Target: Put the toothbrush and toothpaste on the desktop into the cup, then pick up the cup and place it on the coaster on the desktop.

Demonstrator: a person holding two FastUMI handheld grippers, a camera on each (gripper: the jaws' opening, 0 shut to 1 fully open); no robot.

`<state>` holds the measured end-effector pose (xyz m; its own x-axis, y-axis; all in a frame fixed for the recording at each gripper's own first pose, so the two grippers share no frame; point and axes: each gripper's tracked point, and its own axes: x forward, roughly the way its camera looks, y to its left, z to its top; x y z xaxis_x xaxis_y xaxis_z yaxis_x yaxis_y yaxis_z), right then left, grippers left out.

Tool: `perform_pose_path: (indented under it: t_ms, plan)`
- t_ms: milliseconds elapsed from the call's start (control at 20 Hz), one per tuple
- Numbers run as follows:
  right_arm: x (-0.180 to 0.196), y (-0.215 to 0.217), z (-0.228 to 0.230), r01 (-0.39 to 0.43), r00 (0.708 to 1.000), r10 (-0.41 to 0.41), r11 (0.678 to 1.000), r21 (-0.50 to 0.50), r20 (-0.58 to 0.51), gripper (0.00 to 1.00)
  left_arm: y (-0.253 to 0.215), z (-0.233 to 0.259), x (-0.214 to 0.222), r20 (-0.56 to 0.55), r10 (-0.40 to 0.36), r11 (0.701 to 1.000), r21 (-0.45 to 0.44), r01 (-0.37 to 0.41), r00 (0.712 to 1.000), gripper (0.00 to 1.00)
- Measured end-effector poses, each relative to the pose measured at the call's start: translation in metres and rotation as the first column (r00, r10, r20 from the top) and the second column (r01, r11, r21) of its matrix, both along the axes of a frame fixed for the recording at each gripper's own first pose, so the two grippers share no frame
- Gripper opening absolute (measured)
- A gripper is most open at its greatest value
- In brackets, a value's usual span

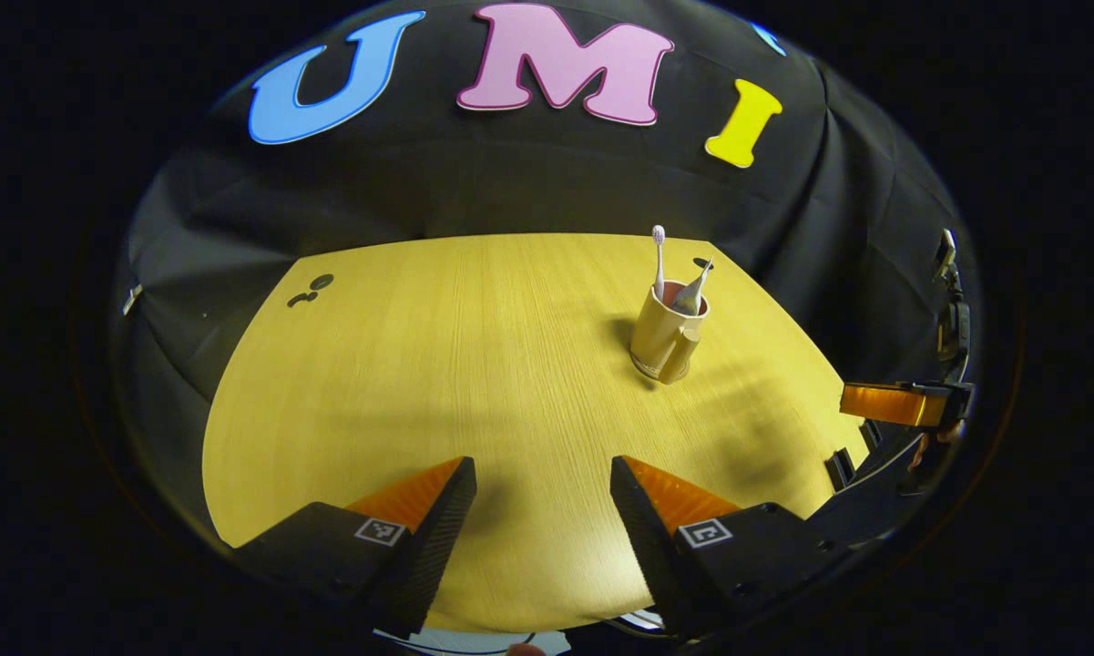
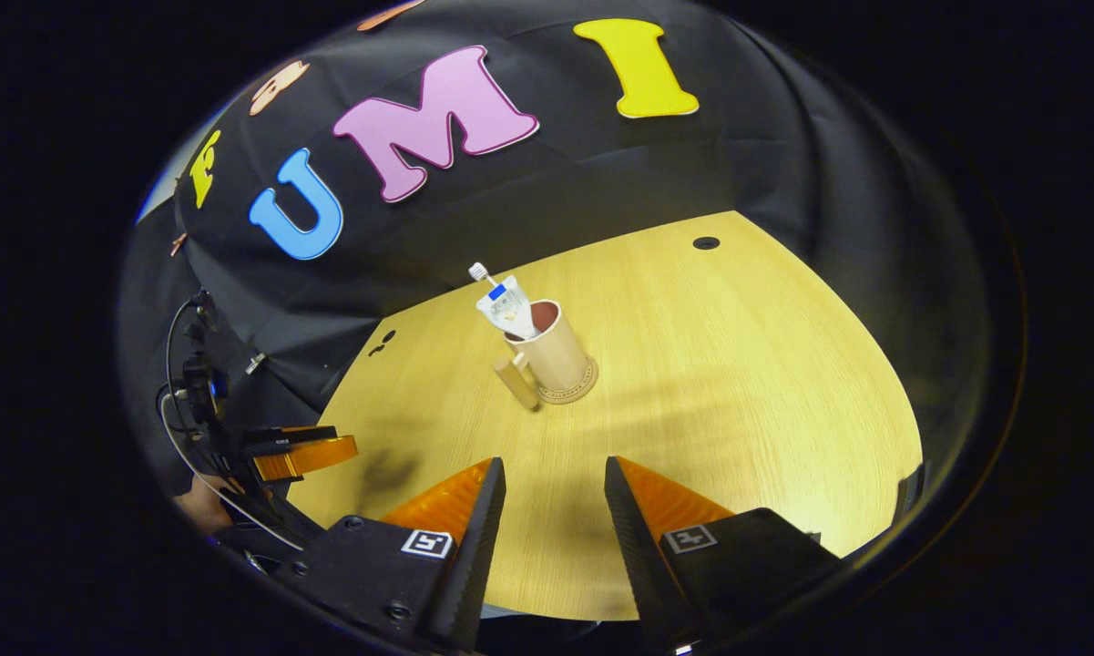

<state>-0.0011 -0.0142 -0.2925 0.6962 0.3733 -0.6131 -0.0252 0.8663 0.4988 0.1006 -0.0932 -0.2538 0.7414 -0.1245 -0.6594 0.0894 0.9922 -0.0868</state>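
Black cloth wall (image 1: 528,191) drapes behind the yellow wood-grain bench (image 1: 437,364). Both claws, left (image 1: 543,510) and right (image 2: 554,510), hover spread and empty over the near edge. Mid-bench, the tan handled cup (image 2: 557,353) stands on a round coaster (image 2: 576,392), holding the white toothpaste tube (image 2: 508,310) and white toothbrush (image 1: 659,260).

A wooden desktop (image 1: 437,364) with a light yellow, fine-grained top carries the scene. On it lies a round coaster (image 2: 583,390), and the beige handled cup (image 2: 554,355) stands upright on that coaster — toothbrush (image 1: 659,251) and toothpaste (image 2: 507,308) sticking up out of it. Small dark round holes (image 1: 311,289) mark one far corner, and another hole (image 2: 706,242) sits toward the opposite far edge — both well apart from the cup.
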Motion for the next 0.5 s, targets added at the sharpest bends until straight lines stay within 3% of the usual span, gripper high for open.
perform_pose_path:
  t_ms: [50,100,150,200,500]
  plan:
    - [0.001,0.002,0.002,-0.003,1.0,0.003,1.0,-0.001,0.001,0.59,0.0,0.001,-0.004,-0.001,0.001,1.0,-0.004,-0.001,1.0,0.92]
    - [0.001,0.005,0.004,-0.007,1.0,0.007,1.0,0.002,0.002,0.69,0.002,0.001,-0.009,-0.001,0.004,1.0,-0.004,-0.004,1.0,0.92]
    - [0.003,0.007,0.008,-0.011,1.0,0.011,1.0,0.004,0.008,0.61,0.002,0.003,-0.011,-0.001,0.004,1.0,-0.004,-0.004,1.0,0.92]
    - [0.004,0.008,0.011,-0.015,1.0,0.015,1.0,0.002,0.014,0.71,0.002,0.004,-0.012,0.004,0.004,1.0,-0.003,-0.004,1.0,0.92]
    - [0.013,0.013,0.021,-0.027,0.999,0.027,1.0,0.0,0.039,0.74,-0.001,0.014,-0.012,0.022,-0.009,1.0,-0.011,0.009,1.0,0.92]
